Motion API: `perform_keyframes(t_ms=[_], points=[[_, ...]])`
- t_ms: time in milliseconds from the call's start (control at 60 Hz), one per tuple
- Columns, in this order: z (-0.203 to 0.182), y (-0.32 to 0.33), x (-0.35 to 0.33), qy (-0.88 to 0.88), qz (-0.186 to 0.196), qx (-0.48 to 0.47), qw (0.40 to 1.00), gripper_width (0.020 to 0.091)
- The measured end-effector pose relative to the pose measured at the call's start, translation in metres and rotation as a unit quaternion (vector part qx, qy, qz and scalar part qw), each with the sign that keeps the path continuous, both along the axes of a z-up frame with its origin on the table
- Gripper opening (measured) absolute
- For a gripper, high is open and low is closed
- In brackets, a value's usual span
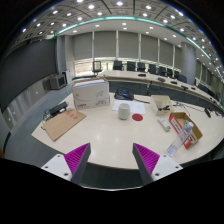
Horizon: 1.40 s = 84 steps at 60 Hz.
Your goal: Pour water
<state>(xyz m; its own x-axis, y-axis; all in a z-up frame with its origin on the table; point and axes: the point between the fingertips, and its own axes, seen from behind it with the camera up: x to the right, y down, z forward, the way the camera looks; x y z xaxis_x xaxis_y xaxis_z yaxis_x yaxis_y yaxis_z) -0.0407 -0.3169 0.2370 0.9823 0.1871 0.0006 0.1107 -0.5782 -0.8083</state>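
Note:
A small white cup (124, 111) stands near the middle of the pale table (105, 135), well beyond my fingers. A clear bottle-like thing (174, 150) lies or leans at the table's right edge, too small to make out. My gripper (112, 158) hovers above the near part of the table, open, its two magenta pads (76, 156) spread wide with nothing between them.
A white box-shaped machine (90, 95) sits at the back left of the table. A flat brown cardboard piece (63, 124) lies on the left. At the right are an orange-red carton (183, 127) and a beige box (160, 103). Desks with monitors line the far wall.

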Motion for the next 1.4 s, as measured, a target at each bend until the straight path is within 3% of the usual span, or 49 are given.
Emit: perform_keyframes(t_ms=[150,617,783,1033,1183,1267,1400], points=[[-0.004,0.007,0.040,-0.010,-0.021,0.017,1.000,0.0865],[-0.087,0.020,0.263,-0.024,-0.129,0.043,0.990,0.0862],[-0.111,0.056,0.317,-0.022,-0.155,0.062,0.986,0.0863],[-0.148,0.132,0.352,-0.005,-0.161,0.087,0.983,0.0854],[-0.163,0.165,0.358,-0.012,-0.153,0.094,0.984,0.0714],[-0.159,0.176,0.357,-0.011,-0.144,0.104,0.984,0.0504],[-0.161,0.175,0.352,0.001,-0.131,0.092,0.987,0.0455]])
